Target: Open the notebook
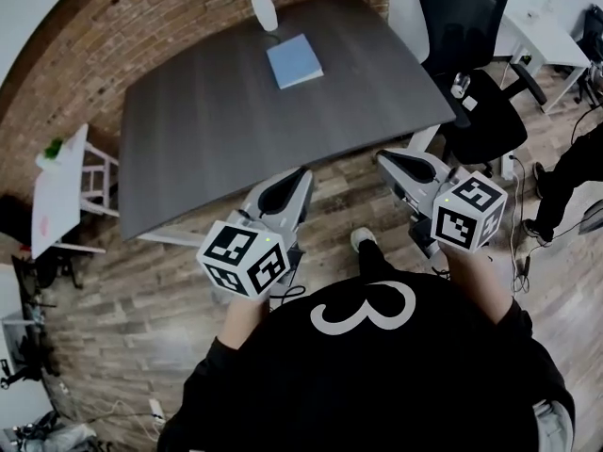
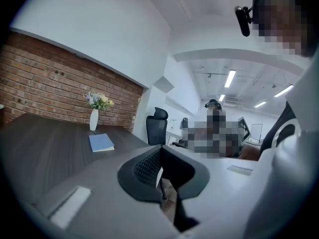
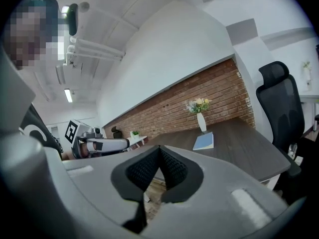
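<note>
A closed light-blue notebook (image 1: 294,61) lies flat near the far end of the dark table (image 1: 217,130), just in front of a white vase. It also shows small in the left gripper view (image 2: 101,143) and the right gripper view (image 3: 204,141). My left gripper (image 1: 300,177) hangs over the table's near edge, jaws shut on nothing. My right gripper (image 1: 384,158) sits off the near right corner, jaws together and empty. Both are well short of the notebook.
A white vase with flowers (image 1: 265,8) stands behind the notebook. A black office chair (image 1: 480,64) is at the table's right side. A small white table (image 1: 58,191) stands at the left. A brick wall runs behind. Wooden floor lies beneath me.
</note>
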Demonstrator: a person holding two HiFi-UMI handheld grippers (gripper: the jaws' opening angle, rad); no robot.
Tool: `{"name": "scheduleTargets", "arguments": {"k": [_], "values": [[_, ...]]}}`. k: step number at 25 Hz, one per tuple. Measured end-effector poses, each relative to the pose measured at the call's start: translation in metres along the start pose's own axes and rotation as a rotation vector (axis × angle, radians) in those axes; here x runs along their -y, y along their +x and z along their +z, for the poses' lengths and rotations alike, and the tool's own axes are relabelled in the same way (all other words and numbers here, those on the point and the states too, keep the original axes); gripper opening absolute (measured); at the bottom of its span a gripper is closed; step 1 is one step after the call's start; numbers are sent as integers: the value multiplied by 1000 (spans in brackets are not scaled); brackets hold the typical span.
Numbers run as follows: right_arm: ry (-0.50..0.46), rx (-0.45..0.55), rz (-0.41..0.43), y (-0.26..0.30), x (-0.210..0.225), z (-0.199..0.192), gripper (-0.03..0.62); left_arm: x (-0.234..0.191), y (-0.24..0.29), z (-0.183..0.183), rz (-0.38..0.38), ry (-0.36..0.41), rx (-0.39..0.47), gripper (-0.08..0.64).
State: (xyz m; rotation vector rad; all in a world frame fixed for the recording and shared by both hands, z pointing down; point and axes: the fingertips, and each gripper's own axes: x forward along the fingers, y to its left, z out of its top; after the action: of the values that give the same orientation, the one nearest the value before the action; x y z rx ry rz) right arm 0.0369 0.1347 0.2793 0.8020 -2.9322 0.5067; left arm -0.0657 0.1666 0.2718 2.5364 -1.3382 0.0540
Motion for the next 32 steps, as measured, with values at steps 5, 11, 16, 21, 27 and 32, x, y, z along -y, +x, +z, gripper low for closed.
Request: {"name": "scheduleTargets", "arguments": {"k": [5, 11, 16, 21, 27, 32], "values": [[36, -42, 30, 34, 68, 15, 2, -38, 68, 6, 41, -32, -35, 15], [57, -70, 60, 73, 146, 47, 2, -83, 144, 25, 85, -38, -71, 15], [71, -82, 96, 93, 188, 67, 2, -105, 193, 35, 124, -28, -97, 15], [66, -94, 126, 110, 212, 69, 2, -128, 220, 38, 181, 41, -123, 15], [79, -122, 132, 128, 222, 57, 2, -154, 238, 28, 211, 91, -153, 15], [102, -148, 102, 146, 239, 48, 2, -183, 259, 21, 221, 147, -171, 17]]}}
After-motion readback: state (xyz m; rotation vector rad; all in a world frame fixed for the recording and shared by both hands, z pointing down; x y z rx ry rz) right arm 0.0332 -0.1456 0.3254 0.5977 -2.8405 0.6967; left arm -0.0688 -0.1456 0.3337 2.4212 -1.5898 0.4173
